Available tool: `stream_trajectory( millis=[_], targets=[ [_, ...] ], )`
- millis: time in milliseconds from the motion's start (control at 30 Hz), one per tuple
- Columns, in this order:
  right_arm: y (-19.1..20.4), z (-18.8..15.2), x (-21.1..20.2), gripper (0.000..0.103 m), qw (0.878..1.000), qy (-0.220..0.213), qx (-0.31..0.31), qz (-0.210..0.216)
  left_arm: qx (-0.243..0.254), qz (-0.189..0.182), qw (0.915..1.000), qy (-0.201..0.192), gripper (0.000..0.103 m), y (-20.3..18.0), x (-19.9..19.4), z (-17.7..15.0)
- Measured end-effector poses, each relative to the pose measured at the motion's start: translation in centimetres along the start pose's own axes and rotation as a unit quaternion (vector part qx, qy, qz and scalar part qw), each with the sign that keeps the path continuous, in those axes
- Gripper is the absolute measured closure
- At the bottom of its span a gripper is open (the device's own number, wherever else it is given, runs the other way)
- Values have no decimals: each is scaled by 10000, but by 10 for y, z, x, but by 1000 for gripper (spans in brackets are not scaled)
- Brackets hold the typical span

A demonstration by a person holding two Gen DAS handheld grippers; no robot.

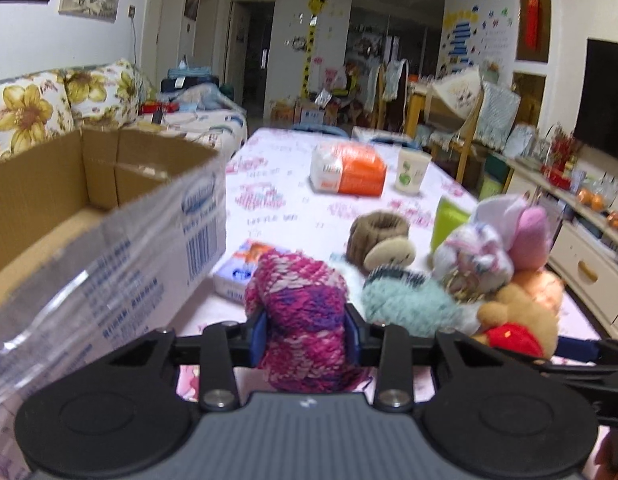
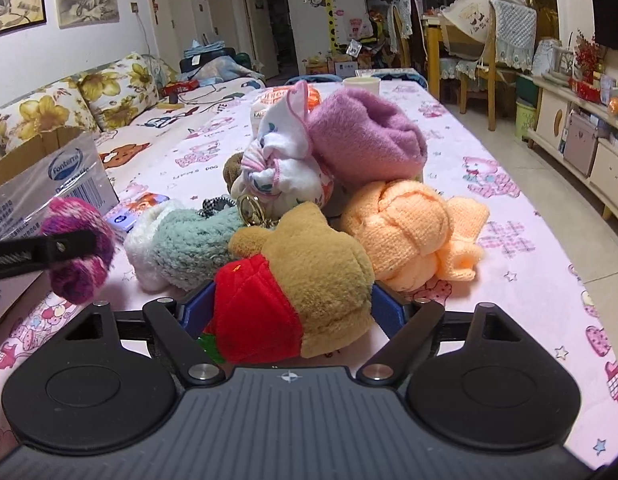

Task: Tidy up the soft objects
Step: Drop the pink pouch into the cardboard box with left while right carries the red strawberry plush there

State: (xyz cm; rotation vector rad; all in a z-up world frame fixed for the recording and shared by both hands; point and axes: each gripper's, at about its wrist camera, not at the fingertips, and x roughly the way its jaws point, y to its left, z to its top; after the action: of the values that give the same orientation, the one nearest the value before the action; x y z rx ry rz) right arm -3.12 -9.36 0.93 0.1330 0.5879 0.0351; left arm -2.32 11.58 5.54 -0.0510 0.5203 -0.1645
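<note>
While the left gripper (image 1: 305, 332) pinches the pink yarn ball (image 1: 301, 312), the right gripper's (image 2: 293, 304) jaws flank the bear plush (image 2: 309, 276), cardboard box (image 1: 69, 184) at ten o'clock.

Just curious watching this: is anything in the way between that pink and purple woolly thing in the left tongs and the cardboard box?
Nothing visible. The pink and purple knit bundle is clamped in the left tongs; the open cardboard box sits just left of it.

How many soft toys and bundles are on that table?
7, though more may be hidden: pink-purple knit in the left gripper, bear between the right gripper's fingers, teal plush, orange cloth, white bundle, purple towel, brown plush behind.
</note>
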Motion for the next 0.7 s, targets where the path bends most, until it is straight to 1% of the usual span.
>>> stream_trajectory(
  millis=[133, 233, 400, 567, 700],
  targets=[
    [1, 3, -8, 3, 9998, -155, 99, 4, 18, -25, 9995, -316, 66, 2, -16, 7],
    [2, 8, -15, 3, 9993, -274, 248, 87, -93, -70, 9984, -558, 66, 7, -27, 13],
    [9, 18, -28, 3, 9971, -486, 483, 332, -117, 121, 9942, -1064, 66, 15, -47, 20],
    [24, 29, -40, 3, 9925, -691, 685, 742, -381, 336, 9882, -1443, 66, 30, -63, 25],
    [42, 44, -40, 3, 9873, -747, 778, 1167, -721, 575, 9802, -1750, 66, 46, -77, 28]
  ],
)
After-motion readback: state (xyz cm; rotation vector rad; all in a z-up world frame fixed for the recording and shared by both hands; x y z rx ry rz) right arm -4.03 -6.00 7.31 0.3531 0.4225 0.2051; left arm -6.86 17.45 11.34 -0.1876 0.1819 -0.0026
